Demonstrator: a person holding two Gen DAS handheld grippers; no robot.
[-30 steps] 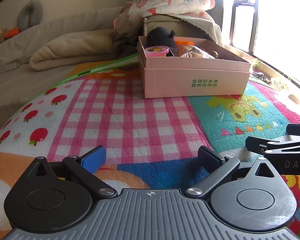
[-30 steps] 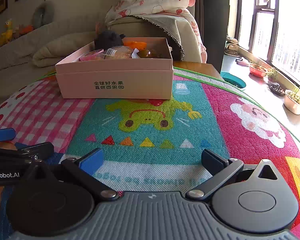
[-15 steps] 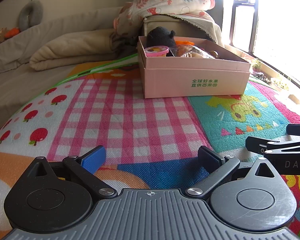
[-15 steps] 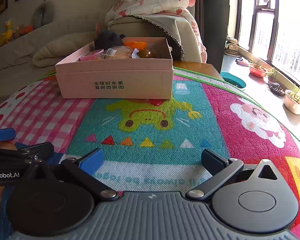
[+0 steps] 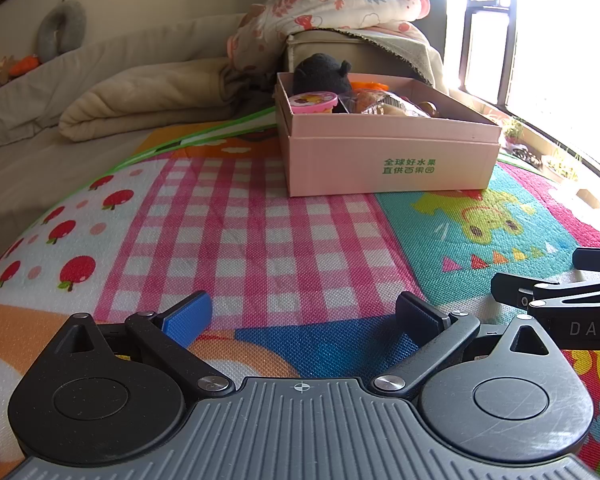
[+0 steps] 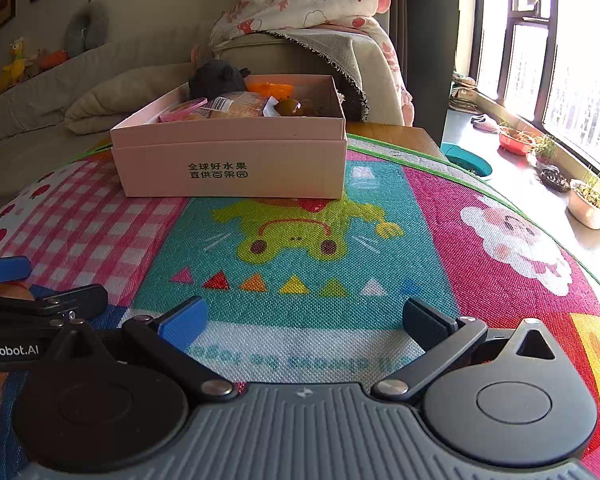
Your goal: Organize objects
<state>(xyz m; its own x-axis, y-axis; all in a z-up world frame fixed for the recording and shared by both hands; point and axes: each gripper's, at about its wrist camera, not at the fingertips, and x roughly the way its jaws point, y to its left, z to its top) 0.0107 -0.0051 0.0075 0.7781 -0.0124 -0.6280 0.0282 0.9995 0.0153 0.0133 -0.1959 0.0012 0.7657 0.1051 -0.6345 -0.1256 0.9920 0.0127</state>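
A pink cardboard box (image 5: 392, 160) (image 6: 236, 160) with green print stands on the colourful play mat (image 5: 260, 240) (image 6: 300, 248), well ahead of both grippers. Inside it lie a dark plush toy (image 5: 320, 74) (image 6: 216, 78), a pink cup (image 5: 314, 103), an orange item (image 6: 270, 89), a wrapped snack (image 6: 240, 105) and a brown round thing (image 6: 288, 107). My left gripper (image 5: 302, 316) rests low over the mat, open and empty. My right gripper (image 6: 302, 320) is likewise open and empty, side by side with the left.
A beige sofa with a folded beige quilt (image 5: 148, 100) and a floral blanket (image 5: 332, 8) (image 6: 312, 4) sits behind the box. Windows and potted plants (image 6: 588, 204) line the right. A teal basin (image 6: 468, 162) lies on the floor past the mat's edge.
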